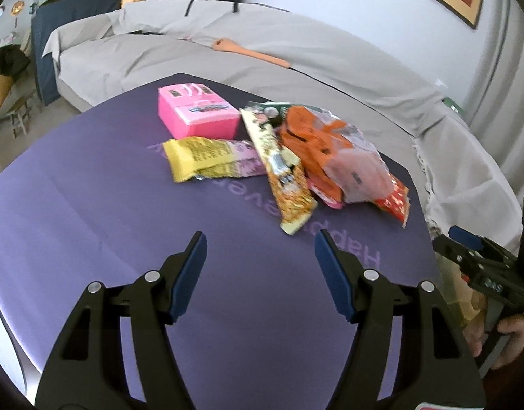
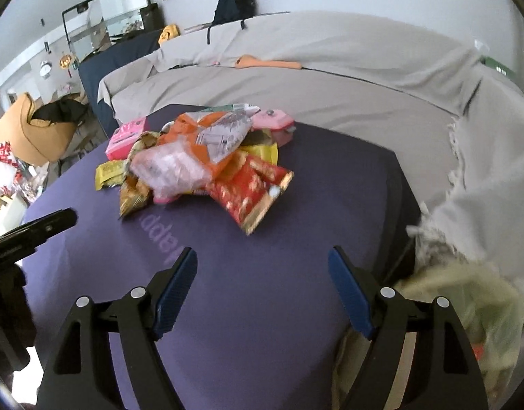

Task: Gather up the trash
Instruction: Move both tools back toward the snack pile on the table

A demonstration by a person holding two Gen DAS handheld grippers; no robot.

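Judging by the wrapper heap lying untouched ahead of our left gripper and right gripper, both wide and empty, most collecting remains; a pale bag hangs beside the right one

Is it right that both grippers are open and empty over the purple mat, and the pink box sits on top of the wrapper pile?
Not quite. The left gripper and right gripper are open and empty over the purple mat, but the pink box sits on the mat beside the wrapper pile, not on top of it. The left wrist view shows this.
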